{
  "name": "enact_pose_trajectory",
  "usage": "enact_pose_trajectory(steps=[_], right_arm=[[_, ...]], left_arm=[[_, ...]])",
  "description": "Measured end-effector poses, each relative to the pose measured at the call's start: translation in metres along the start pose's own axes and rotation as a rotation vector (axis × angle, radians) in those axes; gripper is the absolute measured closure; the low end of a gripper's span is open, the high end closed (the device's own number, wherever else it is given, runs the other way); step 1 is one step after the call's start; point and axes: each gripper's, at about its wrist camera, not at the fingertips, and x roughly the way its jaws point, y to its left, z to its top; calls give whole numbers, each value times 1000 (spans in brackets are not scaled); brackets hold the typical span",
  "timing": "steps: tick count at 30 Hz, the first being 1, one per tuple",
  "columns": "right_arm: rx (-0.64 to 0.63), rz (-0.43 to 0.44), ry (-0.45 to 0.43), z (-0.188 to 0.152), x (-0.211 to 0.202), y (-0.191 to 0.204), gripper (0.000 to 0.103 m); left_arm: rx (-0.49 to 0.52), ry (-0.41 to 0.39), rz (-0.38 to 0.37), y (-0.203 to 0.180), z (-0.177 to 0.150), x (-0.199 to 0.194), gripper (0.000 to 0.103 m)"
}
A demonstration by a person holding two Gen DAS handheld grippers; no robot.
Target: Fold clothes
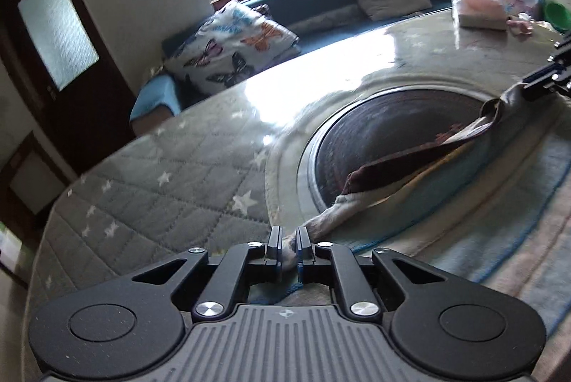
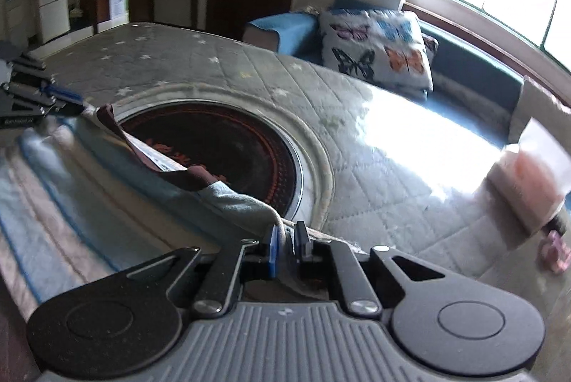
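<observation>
A pale blue and pink striped garment [image 1: 474, 203] with a dark brown band along its top edge lies stretched over the table, and it also shows in the right wrist view [image 2: 71, 189]. My left gripper [image 1: 288, 241] is shut on one corner of the garment's edge. My right gripper [image 2: 285, 239] is shut on the other corner. In the left wrist view the right gripper [image 1: 546, 75] shows at the far right, at the garment's raised end. In the right wrist view the left gripper [image 2: 53, 100] shows at the far left. The edge hangs taut between them.
A grey quilted cover with white stars [image 1: 150, 189] lies over the table under a shiny clear sheet. A dark round cooktop [image 2: 228, 153] is set in the middle. A tissue box [image 1: 480, 7] stands at the far side. Behind are a window bench and a butterfly cushion [image 2: 374, 50].
</observation>
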Motion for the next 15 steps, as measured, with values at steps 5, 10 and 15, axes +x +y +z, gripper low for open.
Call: enact_pose_trajectory(steps=[5,10,15], right_arm=[[110,-58,-47,3,-3,-15,84],[143,-26,-79,6,-21,-17,84],[136,79,-54,8,-8,3,84]], left_arm=[[-65,-7,44,13,1,-7,85],[-109,-63,46,17,8,-34,73],[-114,-63,-51,3,9,-42,73]])
